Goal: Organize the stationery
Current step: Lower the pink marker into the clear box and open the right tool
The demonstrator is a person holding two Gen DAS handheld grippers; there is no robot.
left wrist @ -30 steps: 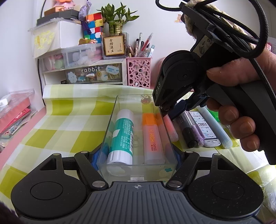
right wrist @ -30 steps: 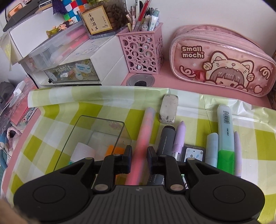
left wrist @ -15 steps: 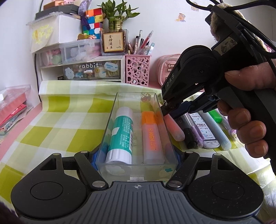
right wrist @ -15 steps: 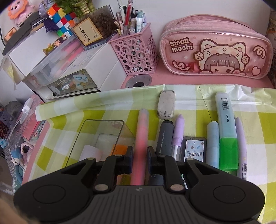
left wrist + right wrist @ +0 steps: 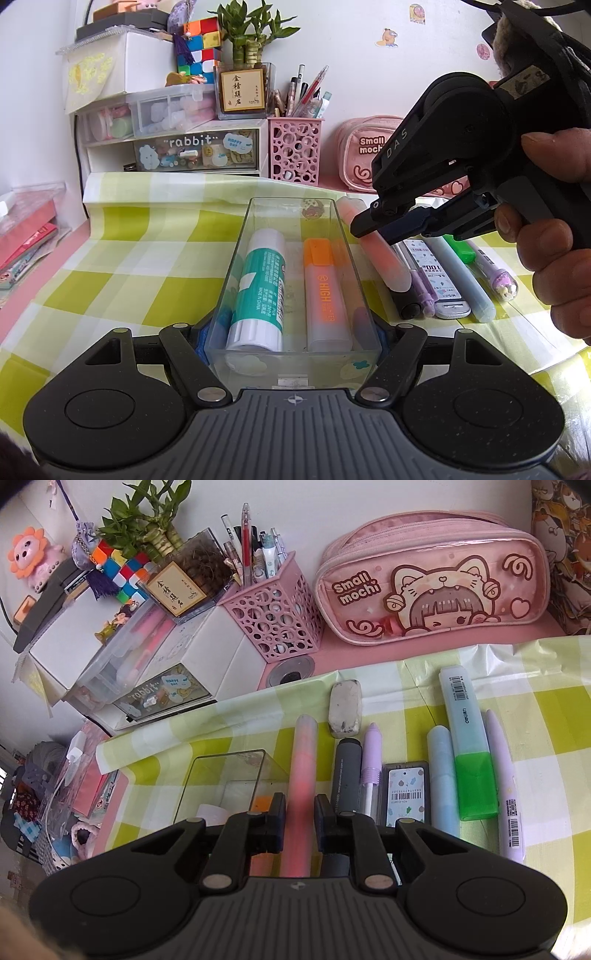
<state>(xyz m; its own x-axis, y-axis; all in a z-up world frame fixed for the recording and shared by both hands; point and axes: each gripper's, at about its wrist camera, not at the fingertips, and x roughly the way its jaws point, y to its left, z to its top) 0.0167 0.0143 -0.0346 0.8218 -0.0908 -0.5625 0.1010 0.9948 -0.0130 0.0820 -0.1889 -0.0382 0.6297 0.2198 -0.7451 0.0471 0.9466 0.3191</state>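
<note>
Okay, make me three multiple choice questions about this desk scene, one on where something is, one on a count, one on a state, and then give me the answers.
1. Where does the eraser lie?
A. in the clear box
B. on the checked cloth, beyond the row of pens
C. in the pink basket

2. How many items lie inside the clear box?
A. two
B. four
C. none

3. What is the right gripper doing?
A. hanging open above the pens
B. shut on the green highlighter
C. shut on the pink marker

Answers:
1 B, it sits on the cloth past the pen tips.
2 A, a glue stick and an orange highlighter.
3 C, both jaws press the pink barrel.
</note>
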